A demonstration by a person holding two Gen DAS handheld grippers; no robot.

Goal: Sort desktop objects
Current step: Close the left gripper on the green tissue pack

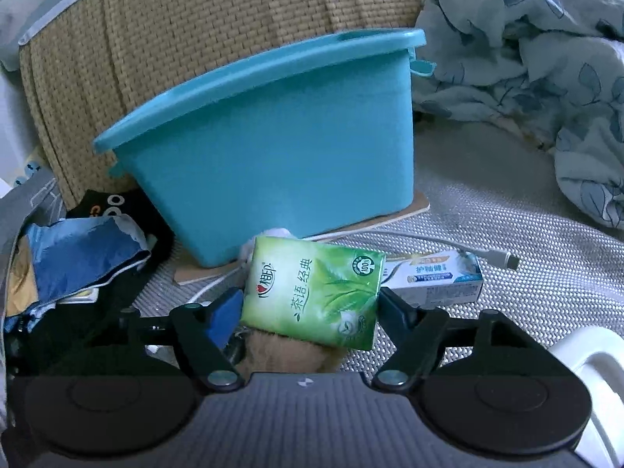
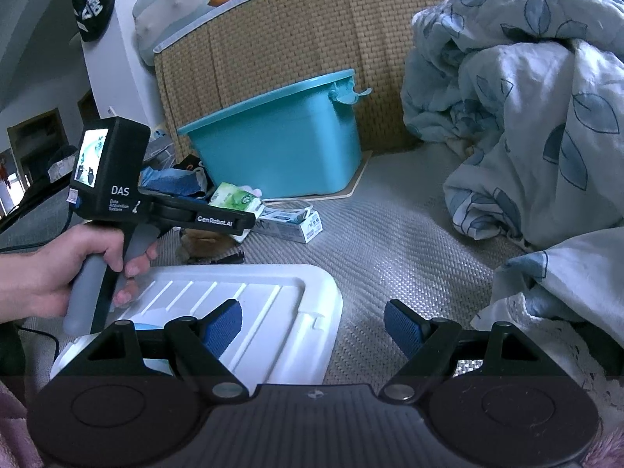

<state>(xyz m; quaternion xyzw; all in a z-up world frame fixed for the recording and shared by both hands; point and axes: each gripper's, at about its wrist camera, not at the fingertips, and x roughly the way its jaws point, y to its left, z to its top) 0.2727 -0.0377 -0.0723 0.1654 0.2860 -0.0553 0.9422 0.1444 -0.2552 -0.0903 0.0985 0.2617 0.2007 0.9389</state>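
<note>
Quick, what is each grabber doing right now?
Left gripper: closed on the green tissue pack, one pad on each side.
Right gripper: open, holding nothing.

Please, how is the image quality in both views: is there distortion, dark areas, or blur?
Left wrist view: strong fisheye bending, the blue bin leans; the green tissue pack is sharp; bottom edge is dark. Right wrist view: same curving, bright light on the quilt, gripper body in shadow.

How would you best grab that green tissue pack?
Grip the green tissue pack across its two short side edges, coming from the near side as the left gripper does. It is a flat, soft block standing tilted, and its width fits between the fingers.
</note>
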